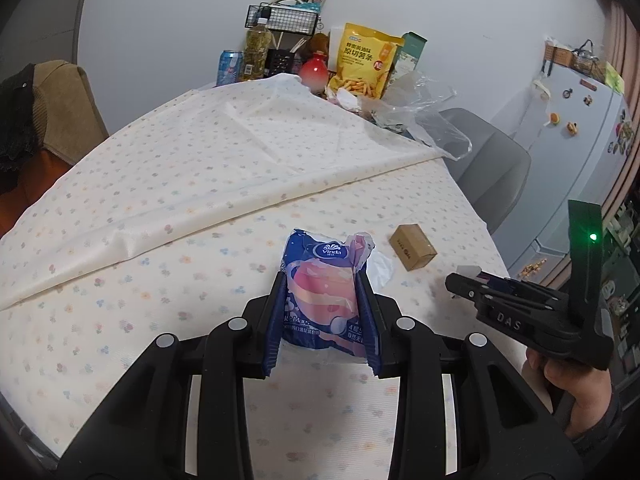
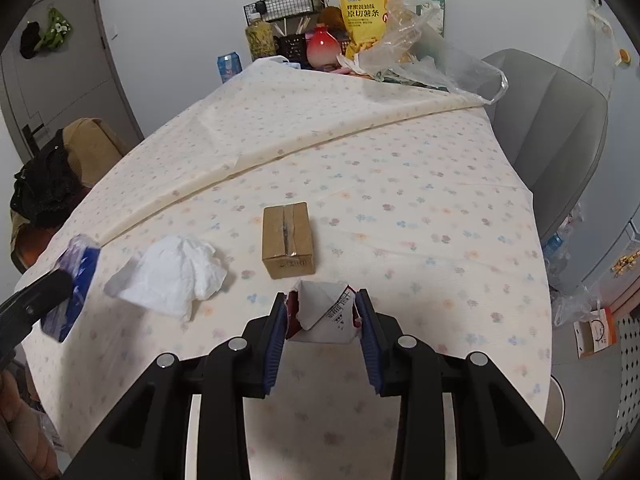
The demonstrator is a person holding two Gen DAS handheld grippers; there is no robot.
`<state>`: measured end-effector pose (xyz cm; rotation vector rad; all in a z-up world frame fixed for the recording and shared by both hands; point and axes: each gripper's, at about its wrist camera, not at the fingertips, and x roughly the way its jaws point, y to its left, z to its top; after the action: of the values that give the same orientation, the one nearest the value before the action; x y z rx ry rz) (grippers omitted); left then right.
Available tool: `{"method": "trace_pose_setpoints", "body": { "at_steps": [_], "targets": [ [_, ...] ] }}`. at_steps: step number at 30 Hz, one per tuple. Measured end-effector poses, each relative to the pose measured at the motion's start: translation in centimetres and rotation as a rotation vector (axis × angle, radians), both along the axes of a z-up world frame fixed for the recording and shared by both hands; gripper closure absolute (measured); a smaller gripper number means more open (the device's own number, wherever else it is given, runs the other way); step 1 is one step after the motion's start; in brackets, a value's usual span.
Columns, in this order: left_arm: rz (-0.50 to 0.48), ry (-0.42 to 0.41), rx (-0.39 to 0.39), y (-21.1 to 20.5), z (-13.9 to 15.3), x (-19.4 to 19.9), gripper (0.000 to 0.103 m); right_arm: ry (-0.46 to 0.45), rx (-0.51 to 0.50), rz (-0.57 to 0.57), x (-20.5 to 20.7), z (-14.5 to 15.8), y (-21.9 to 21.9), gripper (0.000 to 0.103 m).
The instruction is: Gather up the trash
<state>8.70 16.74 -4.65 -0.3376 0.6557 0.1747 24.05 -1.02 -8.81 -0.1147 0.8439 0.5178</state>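
Left wrist view: trash pickup on flowered counter.
Yellow snack bag with Chinese print far back; Vinda tissue pack clamped in left gripper fingers; right gripper fingers clamped on torn printed wrapper; brown box, crumpled tissue lying near.

The blue and pink plastic tissue pack carries the brand "Vinda" in white on a blue oval near its top; the smaller print lower down is too creased to read. The black body of the other gripper shows the raised letters "DAS". The yellow snack bag at the far end bears large Chinese characters, "原切薯条".
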Motion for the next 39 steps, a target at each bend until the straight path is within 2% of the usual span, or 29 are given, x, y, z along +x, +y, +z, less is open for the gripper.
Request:
{"method": "trace_pose_setpoints", "body": {
  "at_steps": [8, 21, 30, 39],
  "targets": [
    [-0.066, -0.007, 0.031, -3.3, 1.0, 1.2, 0.069, -0.027, 0.051, -0.021, -2.1, 1.7, -4.3, 0.069],
    [-0.212, -0.014, 0.07, -10.6, 1.9, 5.0, 0.069, -0.043, 0.117, -0.239, -2.6, 2.5, -17.2, 0.069],
    [-0.314, -0.001, 0.092, -16.0, 1.9, 8.1, 0.069, -0.006, 0.131, -0.379, -1.9, 0.6, -24.9, 0.068],
    [-0.411, 0.021, 0.104, -21.3, 1.6, 11.0, 0.069, 0.031, 0.101, -0.466, -0.9, -2.4, -29.5, 0.068]
  ]
}}
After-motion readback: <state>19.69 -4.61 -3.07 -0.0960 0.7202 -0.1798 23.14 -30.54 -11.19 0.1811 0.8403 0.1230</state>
